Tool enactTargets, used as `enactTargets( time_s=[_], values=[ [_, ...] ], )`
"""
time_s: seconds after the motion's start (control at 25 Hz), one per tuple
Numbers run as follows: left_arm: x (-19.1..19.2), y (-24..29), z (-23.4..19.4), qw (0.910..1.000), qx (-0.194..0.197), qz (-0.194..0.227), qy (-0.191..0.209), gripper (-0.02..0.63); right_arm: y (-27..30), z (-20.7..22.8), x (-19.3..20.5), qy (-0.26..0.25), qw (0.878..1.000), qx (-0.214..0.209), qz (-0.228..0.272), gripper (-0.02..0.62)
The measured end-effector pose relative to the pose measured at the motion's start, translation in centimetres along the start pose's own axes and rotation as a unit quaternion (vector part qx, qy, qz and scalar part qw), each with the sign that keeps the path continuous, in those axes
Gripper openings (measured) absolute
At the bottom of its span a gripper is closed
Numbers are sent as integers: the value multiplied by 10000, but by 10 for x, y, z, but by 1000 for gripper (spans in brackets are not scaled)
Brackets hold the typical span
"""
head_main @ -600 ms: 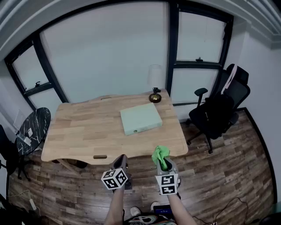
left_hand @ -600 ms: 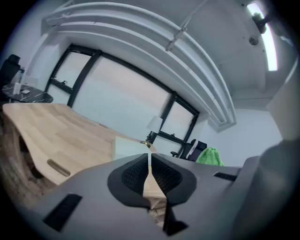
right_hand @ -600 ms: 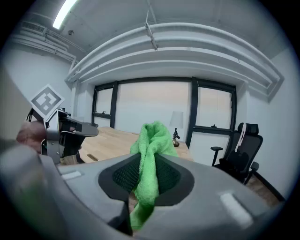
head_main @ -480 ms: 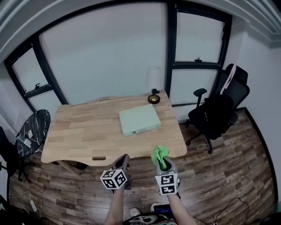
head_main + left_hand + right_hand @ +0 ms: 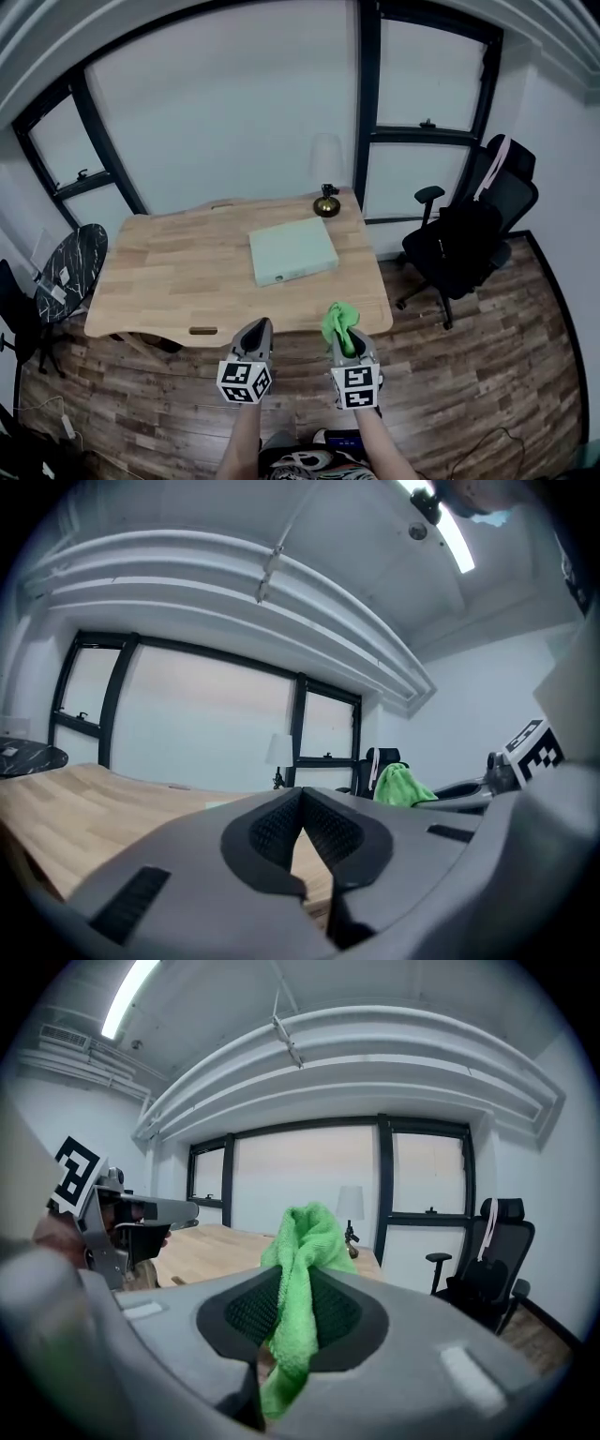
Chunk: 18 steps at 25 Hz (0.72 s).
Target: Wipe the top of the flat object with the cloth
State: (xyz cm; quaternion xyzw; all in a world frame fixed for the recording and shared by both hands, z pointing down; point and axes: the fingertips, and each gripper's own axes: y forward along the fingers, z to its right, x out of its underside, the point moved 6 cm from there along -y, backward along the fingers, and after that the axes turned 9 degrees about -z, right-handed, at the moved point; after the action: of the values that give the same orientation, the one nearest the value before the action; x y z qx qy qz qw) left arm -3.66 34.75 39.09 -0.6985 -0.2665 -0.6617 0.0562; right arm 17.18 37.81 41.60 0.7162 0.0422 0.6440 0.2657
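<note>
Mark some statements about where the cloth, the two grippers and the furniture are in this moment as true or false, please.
1. The right gripper has the green cloth pinched between its jaws. True.
2. The left gripper has its jaws wide apart. False: they are together, with nothing between them.
3. The cloth lies on the flat pale green object. False: the right gripper holds it in front of the near edge of the table, apart from the object.
4. A lamp stands near the table's far edge, behind the flat object. True.
5. The black office chair stands to the left of the table. False: it stands to the right.
</note>
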Motion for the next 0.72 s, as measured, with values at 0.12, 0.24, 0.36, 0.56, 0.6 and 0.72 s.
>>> enactTargets(
  time_s=[0.12,0.24,0.36,0.56,0.6,0.72],
  values=[
    [2,9,-1,9997,90,-88,-196,6,4,8,-1,-3,10000,2,4,77],
    [1,19,-4,9988,253,-93,-402,6,11,15,-5,65,10000,-26,31,77],
    [0,27,-12,9992,136,-114,-367,6,21,20,-10,82,10000,-42,-5,77],
    [-4,52,-36,9993,33,-67,-356,6,57,25,-16,43,9999,-120,-68,77],
    [-6,58,-45,9992,17,-34,-389,6,66,25,-18,33,9998,-153,-78,77],
    [-12,80,-75,9982,-77,49,-594,6,96,28,-28,13,9997,-213,-124,77]
  ],
)
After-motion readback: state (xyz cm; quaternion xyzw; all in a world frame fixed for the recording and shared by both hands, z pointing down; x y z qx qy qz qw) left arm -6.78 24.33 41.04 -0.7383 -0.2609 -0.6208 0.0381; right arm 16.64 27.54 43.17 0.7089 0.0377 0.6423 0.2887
